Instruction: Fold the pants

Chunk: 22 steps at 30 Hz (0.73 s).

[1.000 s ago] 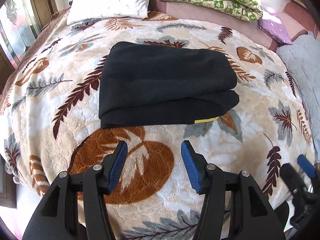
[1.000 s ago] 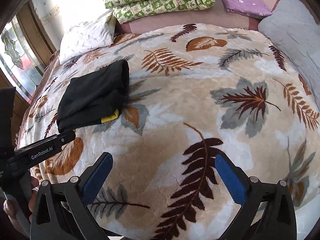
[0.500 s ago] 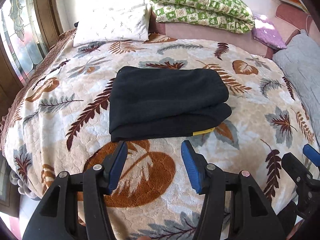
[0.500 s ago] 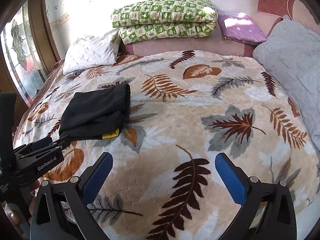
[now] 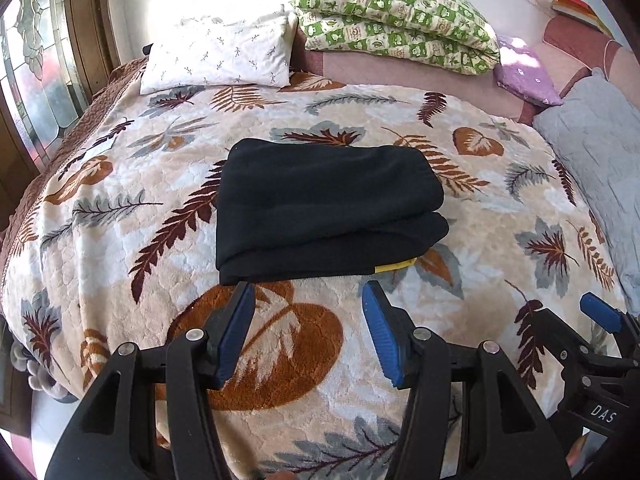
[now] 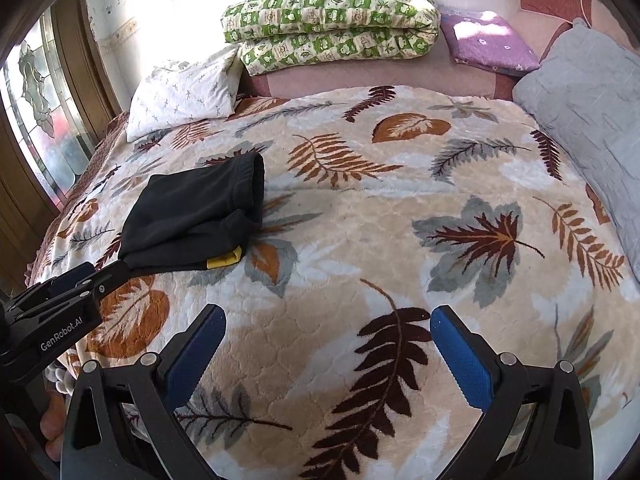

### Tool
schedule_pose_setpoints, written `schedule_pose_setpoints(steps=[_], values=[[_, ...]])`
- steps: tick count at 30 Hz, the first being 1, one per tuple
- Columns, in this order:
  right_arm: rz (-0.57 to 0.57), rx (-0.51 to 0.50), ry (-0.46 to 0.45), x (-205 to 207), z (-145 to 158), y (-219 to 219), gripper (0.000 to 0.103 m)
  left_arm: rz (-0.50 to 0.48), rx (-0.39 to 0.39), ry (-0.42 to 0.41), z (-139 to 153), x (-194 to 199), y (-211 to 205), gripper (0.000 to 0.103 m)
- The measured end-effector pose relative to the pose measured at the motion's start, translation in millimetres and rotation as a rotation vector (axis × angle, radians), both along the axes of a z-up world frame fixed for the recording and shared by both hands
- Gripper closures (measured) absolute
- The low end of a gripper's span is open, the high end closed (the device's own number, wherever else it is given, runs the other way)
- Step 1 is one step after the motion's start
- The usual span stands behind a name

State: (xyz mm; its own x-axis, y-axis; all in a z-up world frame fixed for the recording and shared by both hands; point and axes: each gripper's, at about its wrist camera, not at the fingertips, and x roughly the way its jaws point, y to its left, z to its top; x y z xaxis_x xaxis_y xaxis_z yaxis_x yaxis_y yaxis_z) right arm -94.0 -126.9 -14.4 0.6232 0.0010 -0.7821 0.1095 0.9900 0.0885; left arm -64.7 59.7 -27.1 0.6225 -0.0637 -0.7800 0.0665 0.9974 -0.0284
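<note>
— Where are the pants?

— The black pants (image 5: 328,208) lie folded into a thick, layered rectangle on the bed, on the leaf-patterned blanket (image 5: 500,248). A small yellow tag (image 5: 394,267) pokes out at the near right corner of the bundle. In the right wrist view the same bundle (image 6: 196,216) sits far to the left.

— Is either tool holding them?

— No. The left hand-held gripper (image 5: 308,332) hangs just near of the bundle's near edge, its blue pads (image 5: 236,332) parted over the blanket with nothing between them. The right hand-held gripper (image 6: 328,356) is released too, its pads spread wide over a dark brown fern print, well apart from the pants.

— Can each tool see the other?

— Yes. The right one shows at the lower right edge of the left view, and the left one at the lower left of the right view, with fingers of a person's hand (image 6: 54,428) below it.

— And farther out?

— At the far side, a white pillow (image 5: 218,58) with small sprigs, a folded green checked quilt (image 5: 394,20), a purple cushion (image 5: 524,72) and a grey quilted cover (image 5: 600,152) on the right. A patterned glass window (image 5: 32,64) in a wooden frame stands on the left.
</note>
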Motion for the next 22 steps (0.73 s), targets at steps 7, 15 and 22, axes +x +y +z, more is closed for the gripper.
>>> schedule_pose_setpoints(steps=[7,15,22], values=[[0.009,-0.006,0.011,1.4,-2.9,1.3,0.000,0.000,-0.008,-0.003,-0.2,0.0,2.3,0.048],[0.015,-0.014,0.022,2.7,-5.4,1.7,0.000,0.008,0.003,-0.054,5.4,-2.9,2.4,0.048],[0.010,-0.013,0.028,3.2,-6.5,0.1,0.000,0.023,0.006,-0.040,3.9,-1.9,3.4,0.046]])
